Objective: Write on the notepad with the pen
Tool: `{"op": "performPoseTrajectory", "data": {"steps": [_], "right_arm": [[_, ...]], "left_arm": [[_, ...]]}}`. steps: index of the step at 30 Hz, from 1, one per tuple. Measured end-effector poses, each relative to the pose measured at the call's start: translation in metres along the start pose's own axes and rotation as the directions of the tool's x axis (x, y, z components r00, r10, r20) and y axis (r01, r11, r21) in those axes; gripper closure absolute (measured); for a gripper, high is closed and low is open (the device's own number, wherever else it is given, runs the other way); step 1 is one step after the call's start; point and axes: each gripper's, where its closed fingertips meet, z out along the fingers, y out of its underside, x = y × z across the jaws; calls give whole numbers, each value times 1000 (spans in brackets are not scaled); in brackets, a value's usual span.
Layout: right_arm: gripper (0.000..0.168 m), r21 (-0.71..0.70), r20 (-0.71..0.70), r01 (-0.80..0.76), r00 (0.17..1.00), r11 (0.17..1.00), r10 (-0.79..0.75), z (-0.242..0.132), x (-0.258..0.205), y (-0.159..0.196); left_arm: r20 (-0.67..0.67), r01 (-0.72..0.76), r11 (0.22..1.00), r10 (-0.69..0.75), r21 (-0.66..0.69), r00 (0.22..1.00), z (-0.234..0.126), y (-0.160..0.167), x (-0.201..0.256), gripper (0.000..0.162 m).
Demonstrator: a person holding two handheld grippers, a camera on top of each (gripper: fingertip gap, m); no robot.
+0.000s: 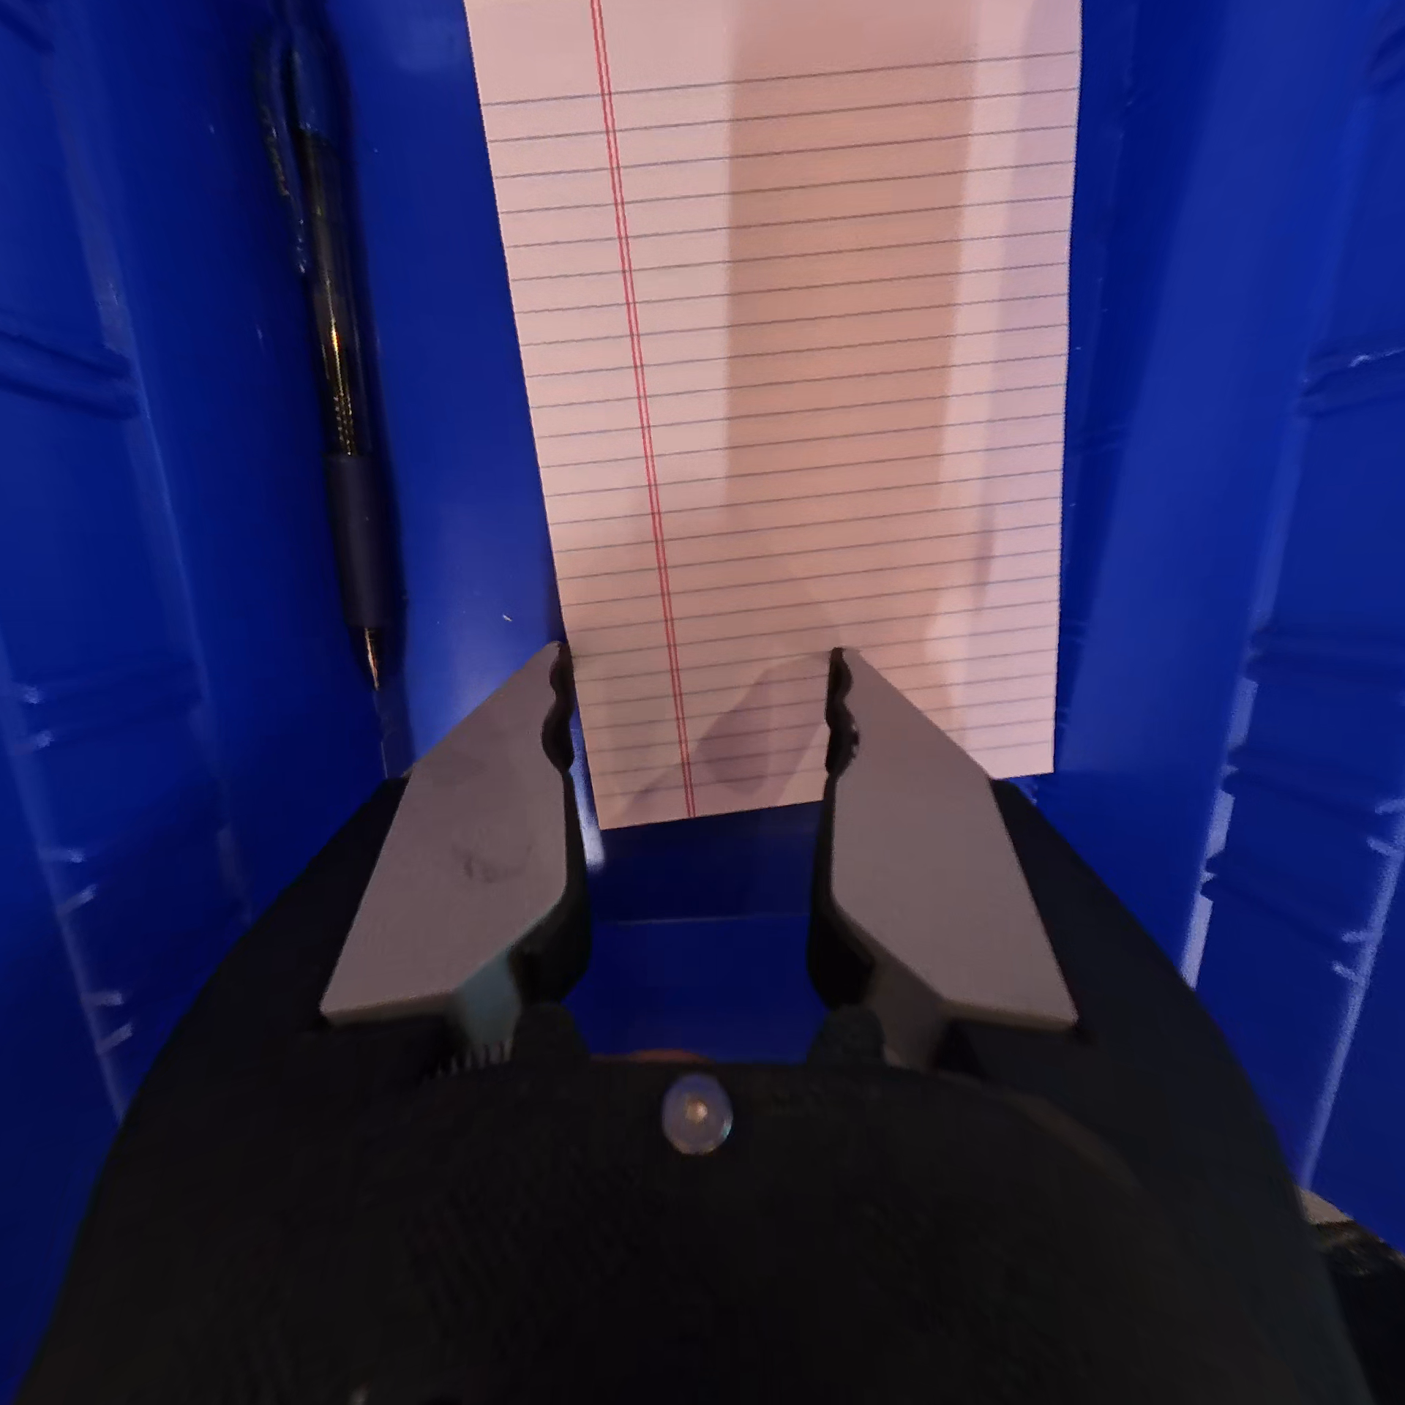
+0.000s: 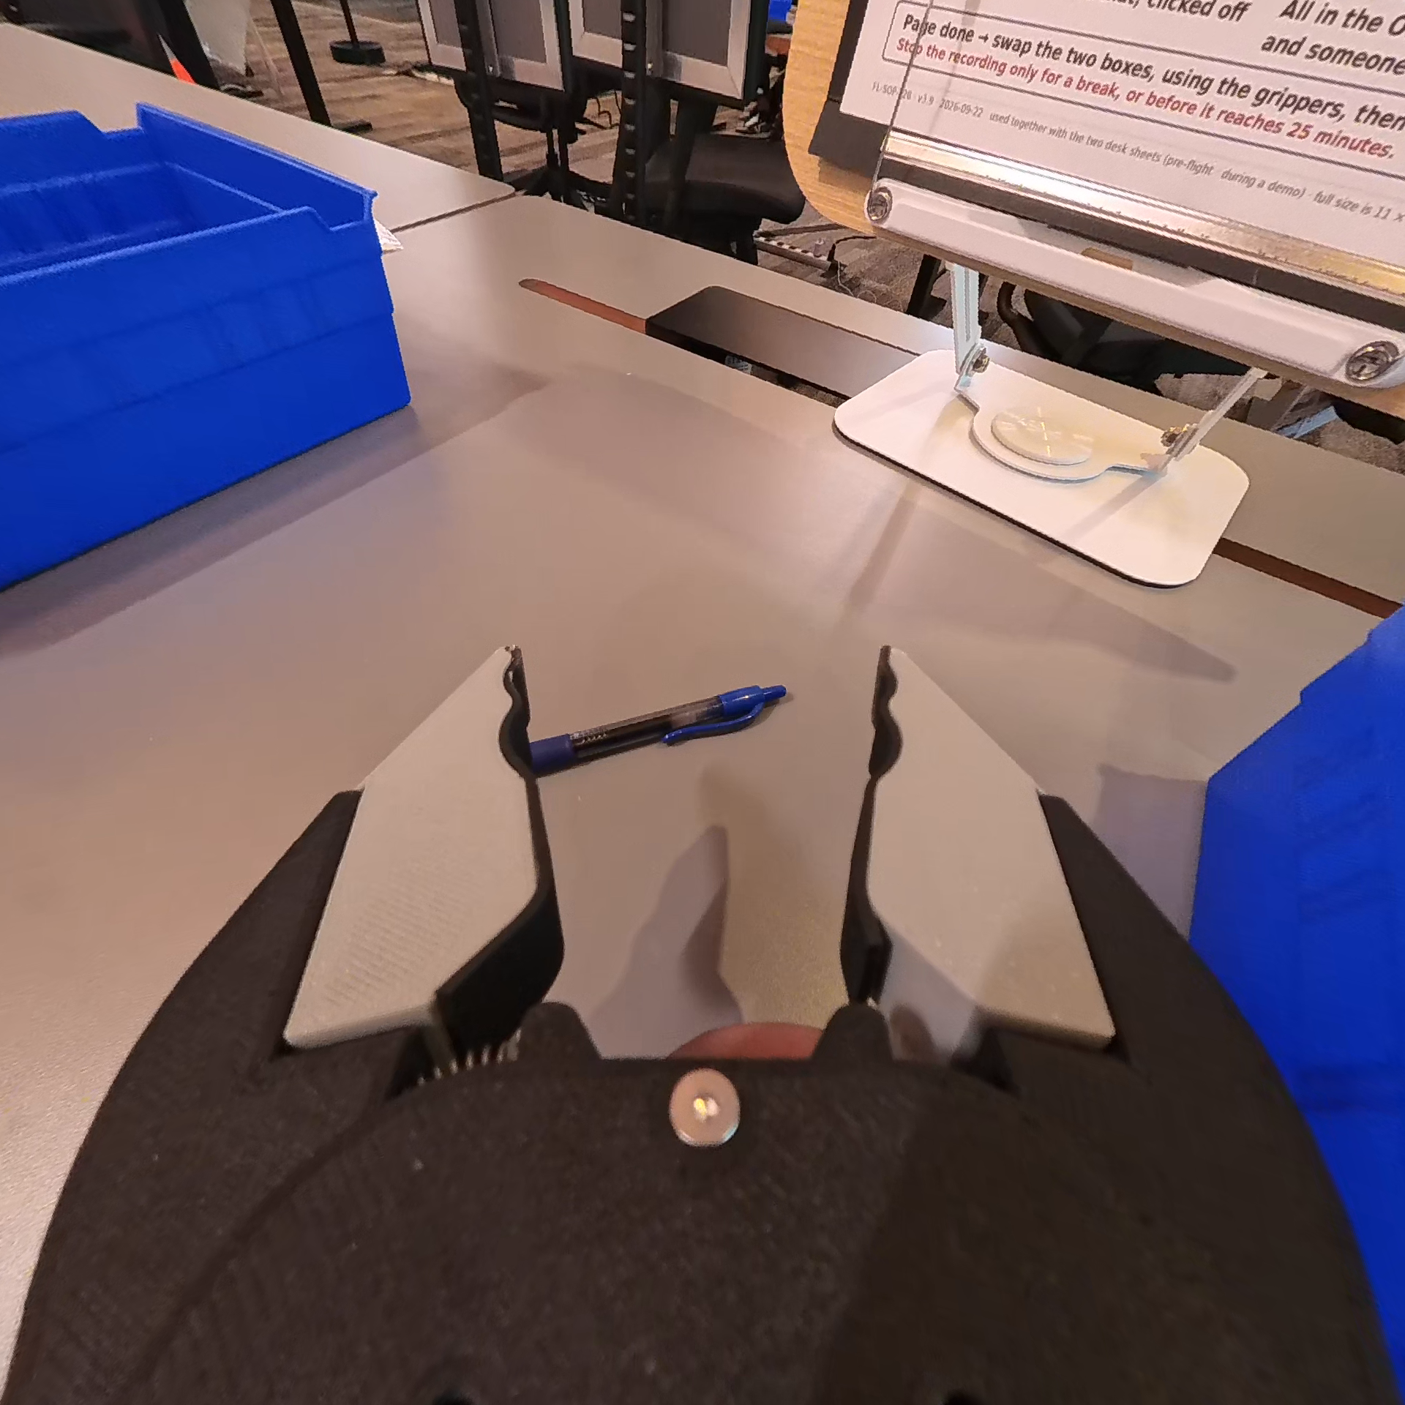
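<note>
In the left wrist view a white lined notepad (image 1: 791,380) with a red margin line lies inside a blue bin (image 1: 1216,456). A dark pen (image 1: 342,426) lies beside it along the bin's left wall. My left gripper (image 1: 698,654) is open and empty, its tips over the pad's near end. In the right wrist view a blue pen (image 2: 658,728) lies on the grey table (image 2: 684,532). My right gripper (image 2: 698,660) is open and empty, just above the table; the pen lies just beyond and between the fingertips, its grip end hidden behind the left finger (image 2: 456,821).
A blue bin (image 2: 175,342) stands at the back left of the table. Another blue bin's wall (image 2: 1315,912) rises close on the right. A white stand base (image 2: 1041,456) holding a printed sheet on a board (image 2: 1140,152) sits at the back right.
</note>
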Motion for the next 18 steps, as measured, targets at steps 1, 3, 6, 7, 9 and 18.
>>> {"op": "performPoseTrajectory", "data": {"steps": [1, 3, 6, 7, 9, 18], "right_arm": [[81, 1, 0, 0, 1000, 1000, 0, 0, 0, 0], [81, 4, 1, -3, 1000, 1000, 3, -1, 0, -1], [81, 7, 3, -7, 1000, 1000, 7, -1, 0, -1], [81, 7, 4, -7, 1000, 1000, 7, -1, 0, -2], [81, 6, 6, -5, 1000, 1000, 5, -1, -1, -1], [81, 4, 7, -3, 1000, 1000, 3, -1, -1, -1]], "left_arm": [[1, 1, 1000, -1, -1, 1000, 0, 0, 0, 96], [1, 2, 1000, -2, 0, 1000, 0, 0, 0, 96], [10, 10, 1000, -10, 11, 1000, -1, 0, -4, 103], [28, 17, 1000, -17, 23, 999, -2, -1, -8, 112], [92, 17, 999, -21, 50, 996, -7, -3, -21, 147], [3, 54, 993, -55, 102, 999, -15, -6, -15, 158]]}}
